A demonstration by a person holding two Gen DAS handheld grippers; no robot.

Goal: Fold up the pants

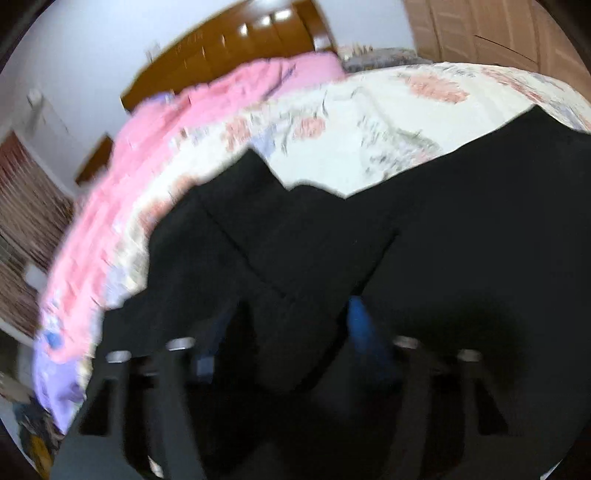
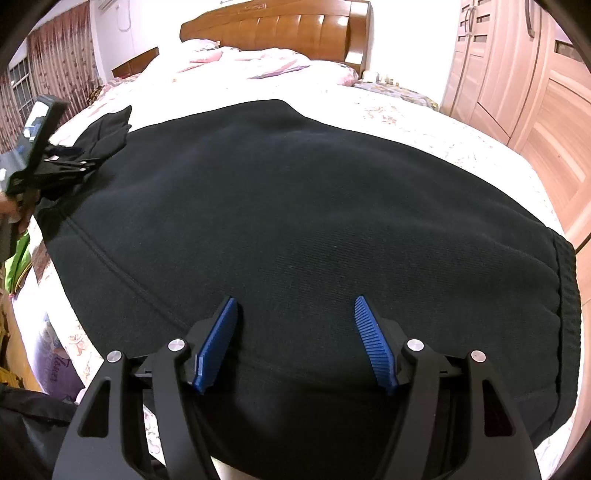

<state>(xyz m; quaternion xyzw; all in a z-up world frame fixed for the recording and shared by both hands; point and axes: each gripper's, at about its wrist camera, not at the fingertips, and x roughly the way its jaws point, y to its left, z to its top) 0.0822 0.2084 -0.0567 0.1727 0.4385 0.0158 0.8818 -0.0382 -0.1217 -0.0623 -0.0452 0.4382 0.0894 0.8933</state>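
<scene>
Black pants (image 2: 295, 203) lie spread flat on the bed, with the ribbed waistband (image 2: 565, 295) at the right. My right gripper (image 2: 294, 299) hovers open just over the near part of the pants, nothing between its blue pads (image 2: 218, 343). At the far left, my left gripper (image 2: 88, 162) is at the bunched leg ends (image 2: 110, 125), held by a hand. The left wrist view is motion-blurred: the left gripper (image 1: 291, 306) has its pads (image 1: 360, 321) apart, and a flap of the black pants (image 1: 461, 240) lies between them. Whether the pads touch the cloth is unclear.
The pants rest on a floral bedsheet (image 2: 406, 114). A pink duvet (image 1: 184, 122) is heaped toward the wooden headboard (image 2: 277, 26). A wardrobe (image 2: 535, 92) stands at the right and curtains (image 2: 48, 55) at the left. The near bed edge runs along the bottom left.
</scene>
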